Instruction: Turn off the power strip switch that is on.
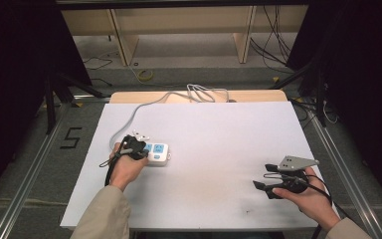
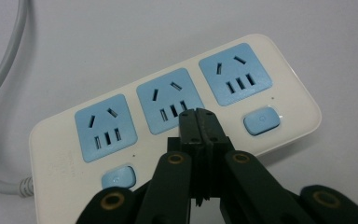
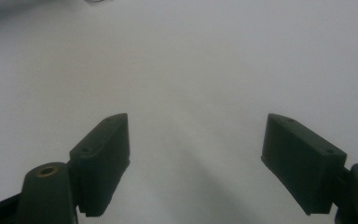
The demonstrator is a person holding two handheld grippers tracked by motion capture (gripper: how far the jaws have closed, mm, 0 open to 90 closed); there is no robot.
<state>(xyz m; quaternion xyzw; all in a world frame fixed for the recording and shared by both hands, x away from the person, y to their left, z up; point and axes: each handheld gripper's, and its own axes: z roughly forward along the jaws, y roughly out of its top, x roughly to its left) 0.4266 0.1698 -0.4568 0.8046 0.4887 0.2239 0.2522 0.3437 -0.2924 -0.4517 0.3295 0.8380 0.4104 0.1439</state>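
Note:
A white power strip (image 1: 158, 152) with three blue sockets lies on the left half of the white table (image 1: 219, 144). Its grey cord (image 1: 129, 117) runs off toward the far edge. My left gripper (image 1: 140, 148) is shut with nothing between its jaws. In the left gripper view its closed tips (image 2: 198, 115) sit low over the strip (image 2: 56, 135), just below the middle socket (image 2: 170, 100). Blue buttons show at the left (image 2: 118, 176) and right (image 2: 261, 120); the spot between them is hidden by the jaws. My right gripper (image 1: 261, 176) is open above bare table at the near right, its jaws (image 3: 196, 135) wide apart and empty.
A small white plug-like piece (image 1: 140, 135) lies just beyond the strip. A wooden board (image 1: 258, 95) and a loop of grey cable (image 1: 204, 92) sit at the table's far edge. Metal rails (image 1: 30, 169) flank the table on both sides.

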